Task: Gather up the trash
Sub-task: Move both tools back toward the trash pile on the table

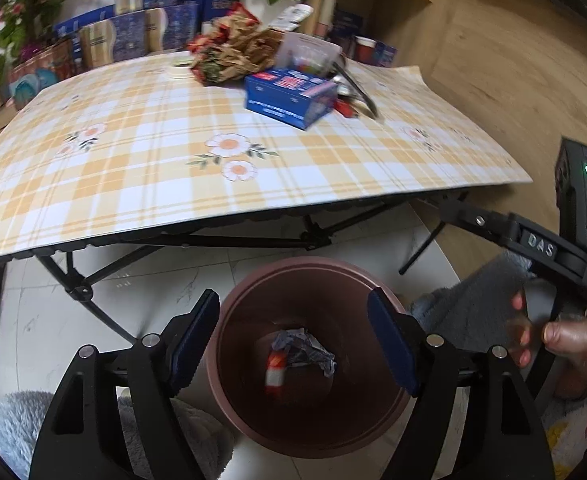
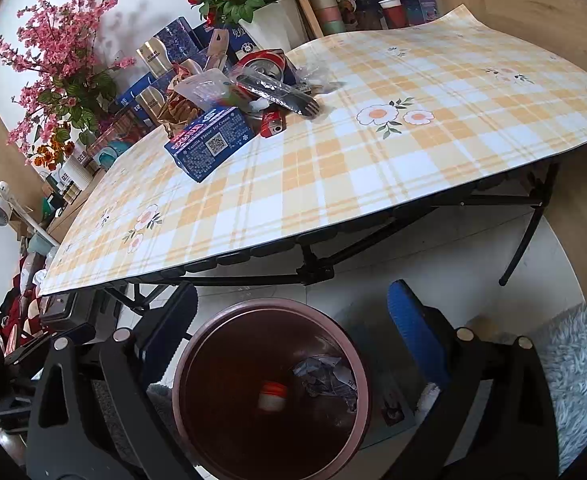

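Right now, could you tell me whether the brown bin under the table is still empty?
No, the brown bin already holds a crumpled wrapper and a small red and white item at its bottom.

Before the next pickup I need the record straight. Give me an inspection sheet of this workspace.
Surface: folding table under a yellow plaid, flower-printed cloth; near half bare.
Job's things: brown bin on the floor below the table edge, holding crumpled paper and a red-and-white piece.
Clutter: blue ice cream box, crushed can, metal fork, plastic wrappers and brown paper piled at the far side.
Grippers: left tongs and right tongs both open, empty, over the bin.
Cables: nothing seen.
Surroundings: flower pots, stacked boxes, wooden shelf, fluffy grey rug.
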A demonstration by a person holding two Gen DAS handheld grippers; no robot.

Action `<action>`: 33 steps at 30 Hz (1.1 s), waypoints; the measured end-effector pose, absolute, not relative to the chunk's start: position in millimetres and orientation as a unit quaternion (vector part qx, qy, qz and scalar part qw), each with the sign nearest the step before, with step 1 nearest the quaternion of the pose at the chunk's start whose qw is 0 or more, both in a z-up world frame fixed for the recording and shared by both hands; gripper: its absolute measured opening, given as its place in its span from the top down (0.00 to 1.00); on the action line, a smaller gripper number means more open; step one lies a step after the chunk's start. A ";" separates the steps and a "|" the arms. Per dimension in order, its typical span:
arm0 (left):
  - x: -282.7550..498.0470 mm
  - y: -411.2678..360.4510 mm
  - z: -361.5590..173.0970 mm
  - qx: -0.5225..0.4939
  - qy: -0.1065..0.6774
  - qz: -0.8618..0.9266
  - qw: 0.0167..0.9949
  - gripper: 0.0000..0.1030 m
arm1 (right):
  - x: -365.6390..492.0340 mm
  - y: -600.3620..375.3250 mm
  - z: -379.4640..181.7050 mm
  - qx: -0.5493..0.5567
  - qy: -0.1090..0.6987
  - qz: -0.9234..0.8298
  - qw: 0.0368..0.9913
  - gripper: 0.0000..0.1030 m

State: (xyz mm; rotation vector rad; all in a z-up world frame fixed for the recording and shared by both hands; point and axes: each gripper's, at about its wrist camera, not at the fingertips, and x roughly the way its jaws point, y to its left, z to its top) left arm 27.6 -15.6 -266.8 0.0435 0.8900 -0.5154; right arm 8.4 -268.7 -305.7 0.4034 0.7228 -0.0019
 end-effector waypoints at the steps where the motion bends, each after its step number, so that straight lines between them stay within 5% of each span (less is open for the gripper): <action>1: 28.7 -12.8 -266.3 0.015 0.425 -0.240 0.872 0.28 | 8.9 -268.6 -305.9 0.197 0.352 -0.001 0.915 0.08; 4: 33.6 -1.3 -261.9 -0.005 0.423 -0.216 0.880 0.27 | 12.3 -267.9 -303.9 0.196 0.357 -0.005 0.913 0.06; 8: 43.0 17.4 -247.0 -0.041 0.399 -0.180 0.898 0.09 | 19.5 -266.5 -289.7 0.191 0.357 0.018 0.914 0.06; 11: 53.1 26.8 -237.3 -0.052 0.385 -0.161 0.907 0.06 | 23.8 -266.3 -273.5 0.169 0.349 0.024 0.922 0.06; 33: 130.2 37.6 -166.5 -0.016 0.332 -0.163 0.929 0.06 | 75.0 -310.1 -210.9 0.122 0.335 -0.043 0.933 0.06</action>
